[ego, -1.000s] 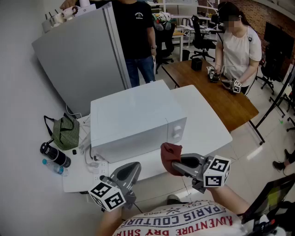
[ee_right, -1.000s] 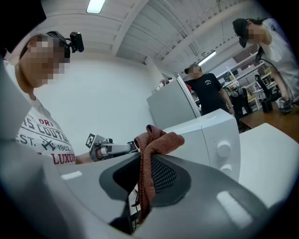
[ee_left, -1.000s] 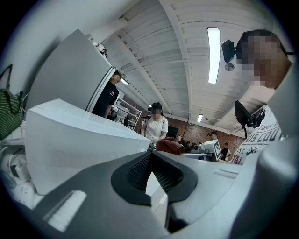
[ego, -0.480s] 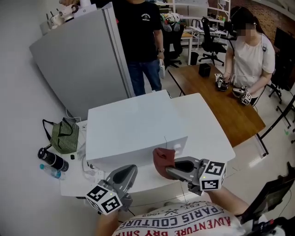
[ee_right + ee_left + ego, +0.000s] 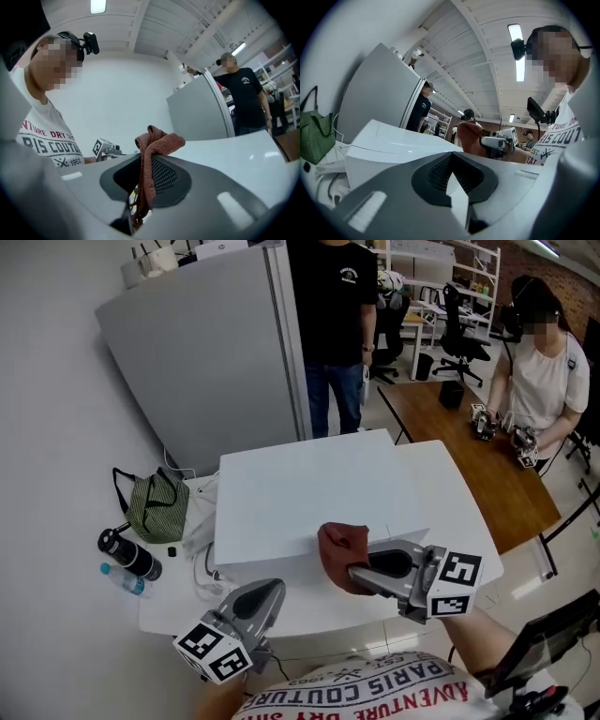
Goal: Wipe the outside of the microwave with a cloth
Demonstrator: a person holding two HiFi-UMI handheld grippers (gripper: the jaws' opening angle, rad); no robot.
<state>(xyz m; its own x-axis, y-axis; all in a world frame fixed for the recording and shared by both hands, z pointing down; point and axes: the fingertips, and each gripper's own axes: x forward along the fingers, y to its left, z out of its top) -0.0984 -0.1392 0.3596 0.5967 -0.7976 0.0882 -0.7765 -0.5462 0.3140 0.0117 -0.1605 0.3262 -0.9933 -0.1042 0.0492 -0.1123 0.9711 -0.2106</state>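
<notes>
The right tool (image 5: pixel 355 570), at lower centre-right of the frame, is clamping shut on a rust-red cloth (image 5: pixel 342 549), which is bunching above its tips and hanging down between the jaws. The cloth is lying over the front top edge of the white microwave (image 5: pixel 309 488); whether it is touching cannot be told. The left tool (image 5: pixel 270 590), at lower left, is pointing towards the microwave's front with its jaws pressed together on nothing. The microwave is standing on a white tabletop (image 5: pixel 167 607). A green bag (image 5: pixel 156 507) and a black bottle (image 5: pixel 131 556) are lying to the left.
</notes>
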